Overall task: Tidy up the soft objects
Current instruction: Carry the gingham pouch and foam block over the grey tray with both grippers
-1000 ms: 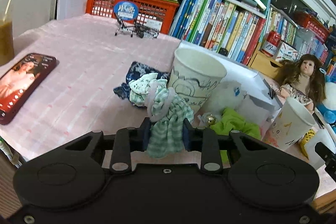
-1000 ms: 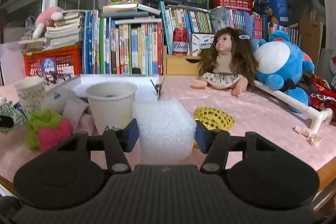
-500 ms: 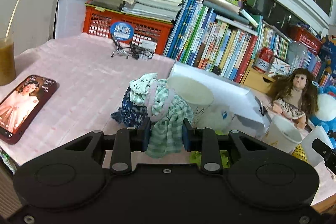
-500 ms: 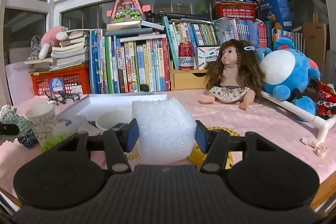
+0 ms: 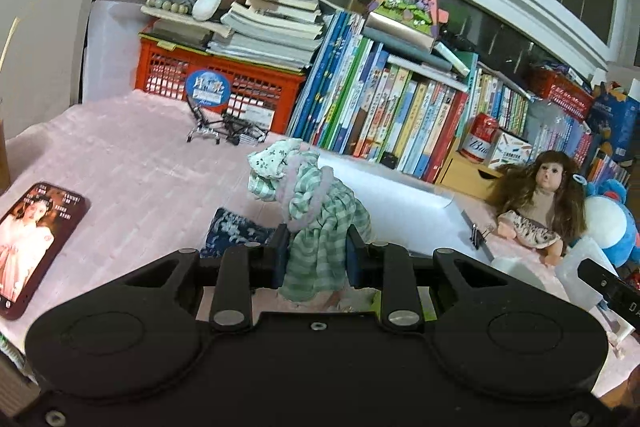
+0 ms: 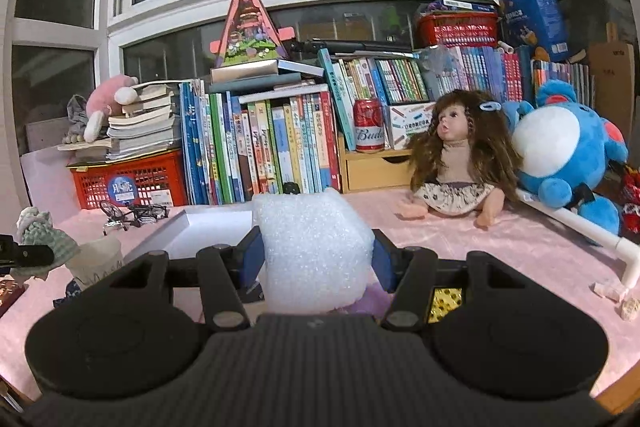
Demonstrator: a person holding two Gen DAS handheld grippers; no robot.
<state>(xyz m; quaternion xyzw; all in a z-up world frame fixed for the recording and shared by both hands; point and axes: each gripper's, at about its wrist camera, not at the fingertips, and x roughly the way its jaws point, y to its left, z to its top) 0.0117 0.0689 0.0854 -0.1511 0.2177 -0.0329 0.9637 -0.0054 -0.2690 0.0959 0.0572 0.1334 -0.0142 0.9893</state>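
Both grippers are rising since a second ago, so the paper cups that stood just beyond them are sinking toward the bottom of both views. The left gripper (image 5: 316,254) is clamping a green checked cloth bundle (image 5: 316,223) narrowly, lifted above the pink tablecloth (image 5: 140,179); a dark blue floral cloth (image 5: 236,231) is lying just behind on the left. The right gripper (image 6: 318,259) is squeezing a white foam block (image 6: 316,251) at medium width, above the near table edge. Beyond it a white tray (image 6: 208,227) is lying; farther right, a doll (image 6: 456,163) is sitting before the books (image 6: 260,151).
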